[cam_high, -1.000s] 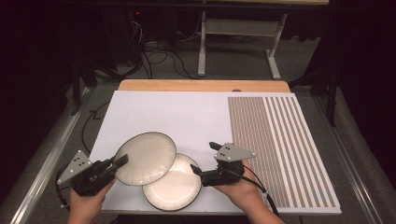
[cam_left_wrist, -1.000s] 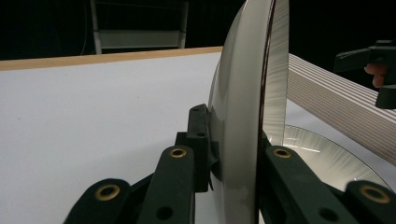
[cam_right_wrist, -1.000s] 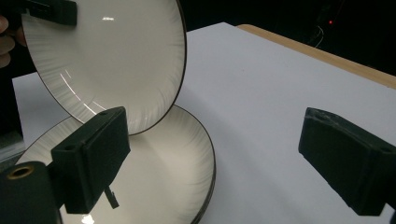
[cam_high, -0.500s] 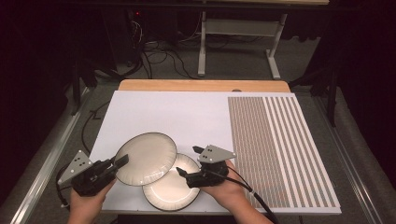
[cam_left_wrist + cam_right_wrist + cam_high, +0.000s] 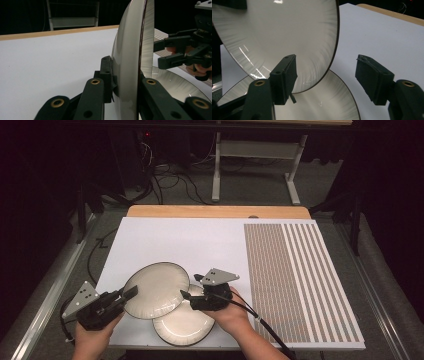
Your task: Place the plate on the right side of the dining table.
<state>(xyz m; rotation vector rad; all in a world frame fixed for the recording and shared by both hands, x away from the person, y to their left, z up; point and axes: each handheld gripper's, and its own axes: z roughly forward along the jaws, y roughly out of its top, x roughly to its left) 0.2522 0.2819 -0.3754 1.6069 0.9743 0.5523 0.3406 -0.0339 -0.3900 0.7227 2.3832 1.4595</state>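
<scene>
Two round white plates with thin dark rims are at the near left of the white board (image 5: 190, 240). My left gripper (image 5: 127, 295) is shut on the left rim of the upper plate (image 5: 156, 289) and holds it raised and tilted. In the left gripper view that plate (image 5: 130, 62) stands edge-on between the jaws of my left gripper (image 5: 125, 72). The lower plate (image 5: 187, 325) lies flat under it. My right gripper (image 5: 190, 286) is at the upper plate's right edge. Its jaws have just been closing. In the right gripper view they (image 5: 328, 75) straddle the rim of the upper plate (image 5: 287, 32) without touching it, above the lower plate (image 5: 329, 105).
A brown-striped panel (image 5: 295, 270) covers the board's right part. A wooden strip (image 5: 215, 211) runs along the far edge. Bare white board lies behind the plates. A metal frame (image 5: 250, 150) and cables stand on the dark floor beyond. The right gripper (image 5: 158, 53) shows at the right of the left gripper view.
My right gripper has moved left and a little down to the upper plate's right edge, and its jaws have narrowed. The left gripper and its plate have stayed put.
</scene>
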